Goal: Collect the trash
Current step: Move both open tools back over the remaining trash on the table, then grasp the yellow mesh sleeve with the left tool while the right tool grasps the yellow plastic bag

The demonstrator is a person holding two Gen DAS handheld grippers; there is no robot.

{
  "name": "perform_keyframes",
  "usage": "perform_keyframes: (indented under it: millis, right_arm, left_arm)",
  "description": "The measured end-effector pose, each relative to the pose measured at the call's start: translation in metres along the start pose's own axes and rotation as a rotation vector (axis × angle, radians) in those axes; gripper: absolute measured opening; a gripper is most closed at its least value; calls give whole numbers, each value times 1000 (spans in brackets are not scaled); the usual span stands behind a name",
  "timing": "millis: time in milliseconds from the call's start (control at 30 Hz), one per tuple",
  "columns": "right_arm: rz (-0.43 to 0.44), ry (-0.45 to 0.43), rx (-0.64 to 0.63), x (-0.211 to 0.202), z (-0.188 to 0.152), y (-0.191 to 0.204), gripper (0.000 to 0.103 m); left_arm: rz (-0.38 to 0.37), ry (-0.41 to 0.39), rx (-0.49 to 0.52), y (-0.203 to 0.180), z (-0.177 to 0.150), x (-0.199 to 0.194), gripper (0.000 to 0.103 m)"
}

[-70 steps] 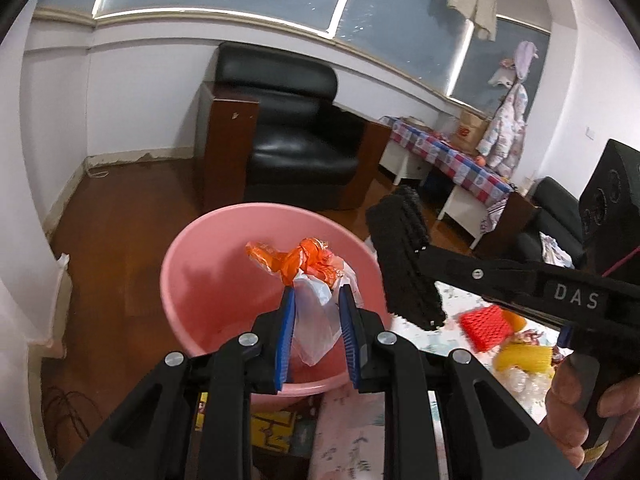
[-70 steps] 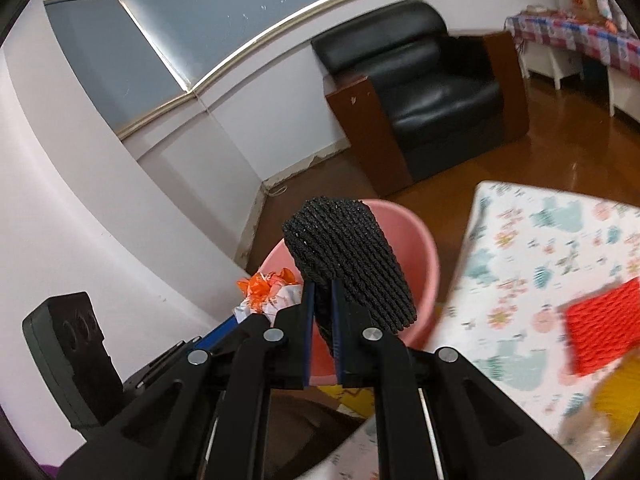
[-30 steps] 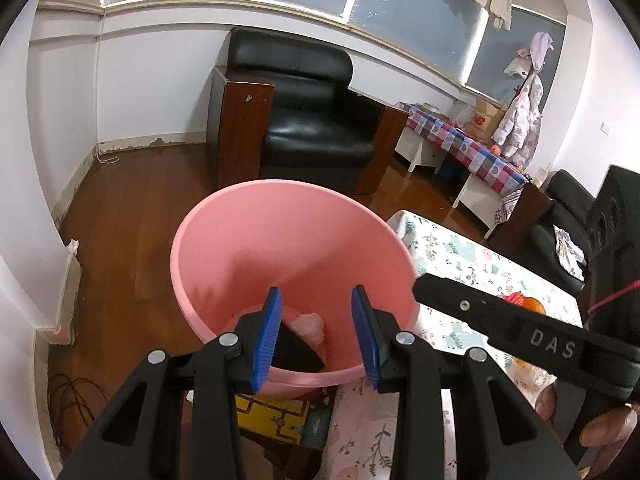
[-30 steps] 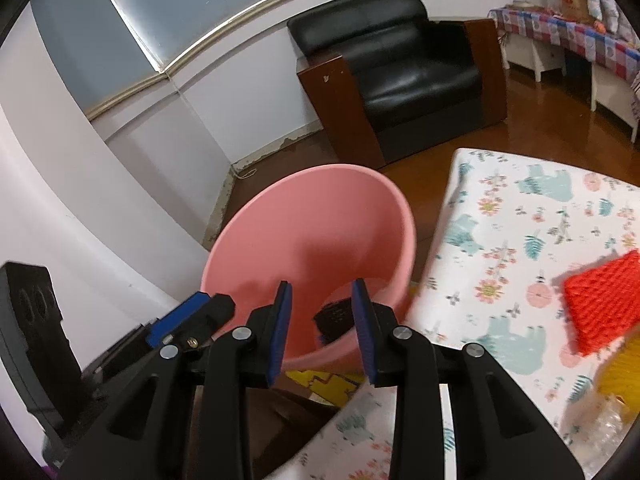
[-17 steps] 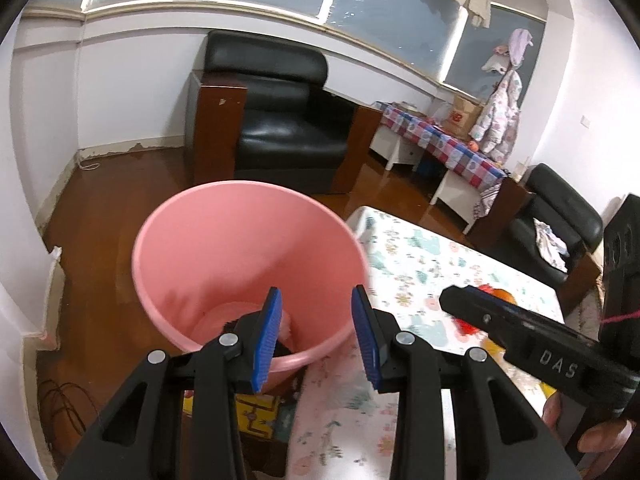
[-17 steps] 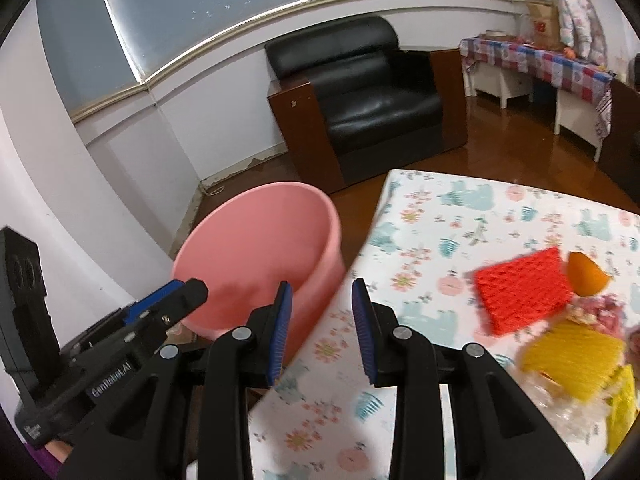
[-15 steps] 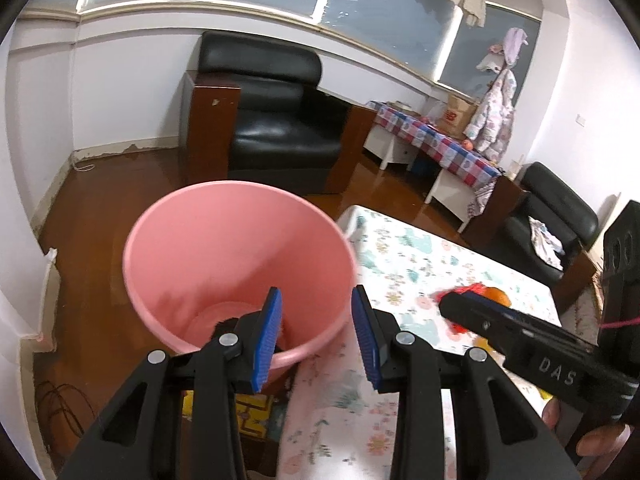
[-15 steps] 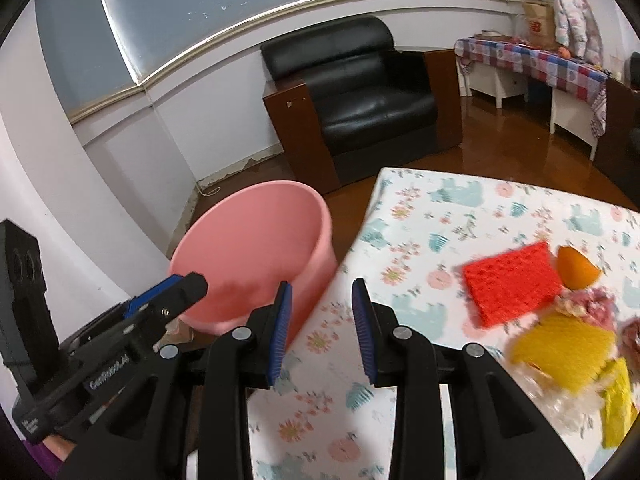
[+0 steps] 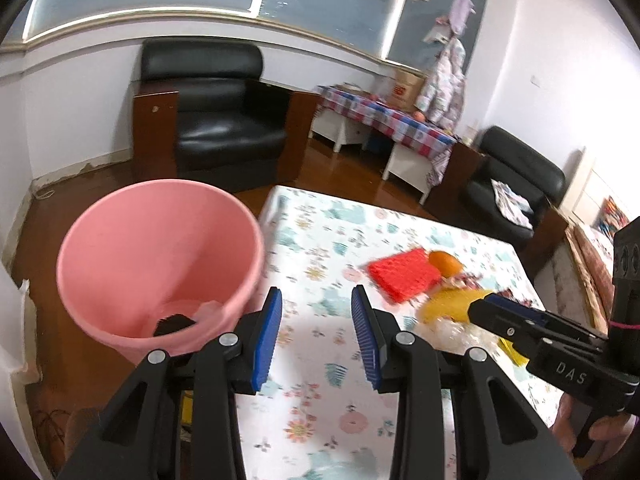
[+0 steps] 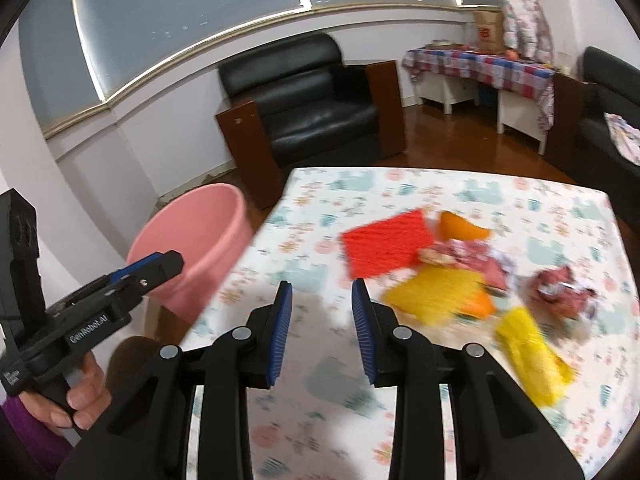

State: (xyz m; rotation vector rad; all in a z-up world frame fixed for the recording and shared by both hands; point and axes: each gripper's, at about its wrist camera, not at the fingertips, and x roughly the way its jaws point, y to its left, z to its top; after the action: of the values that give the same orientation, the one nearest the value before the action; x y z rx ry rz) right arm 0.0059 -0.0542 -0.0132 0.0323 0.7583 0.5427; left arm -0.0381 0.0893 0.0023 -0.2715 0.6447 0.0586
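Note:
A pink bucket (image 9: 160,248) (image 10: 192,240) stands on the floor at the table's left edge, with a black foam net (image 9: 174,323) and pale wrapping at its bottom. My left gripper (image 9: 316,334) is open and empty over the table's left part, just right of the bucket. My right gripper (image 10: 321,330) is open and empty too, above the flowered cloth. Ahead lie a red foam net (image 9: 404,276) (image 10: 386,242), an orange peel (image 9: 446,262) (image 10: 462,230), a yellow foam net (image 10: 434,294), yellow wrappers (image 10: 528,354) and crumpled reddish wrappers (image 10: 560,290).
The table (image 10: 460,196) wears a white flowered cloth. A black armchair (image 9: 220,120) stands behind the bucket. A low table with a checked cloth (image 9: 384,120) and a second black chair (image 9: 516,184) stand at the back right. A hand (image 10: 80,392) grips the left gripper's handle.
Both grippers let go of the black net and the wrapper bundle into the bucket, then swung right from over the bucket to over the table. The trash pile has come into view.

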Motion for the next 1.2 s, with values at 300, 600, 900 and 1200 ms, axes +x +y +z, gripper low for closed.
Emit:
perform_keyframes:
  millis: [300, 600, 900, 1200]
  right_arm:
    - [-122, -18, 14, -21, -25, -40, 31]
    - [-197, -24, 26, -34, -41, -69, 32]
    - [-229, -25, 78, -42, -47, -96, 32]
    - [-233, 11, 101, -39, -56, -114, 32]
  left_arm:
    - [-45, 42, 62, -33, -9, 14, 35]
    - [-91, 78, 141, -65, -18, 24, 35]
    - [-176, 101, 243, -107, -15, 34, 36]
    - [-238, 156, 312, -145, -9, 63, 40]
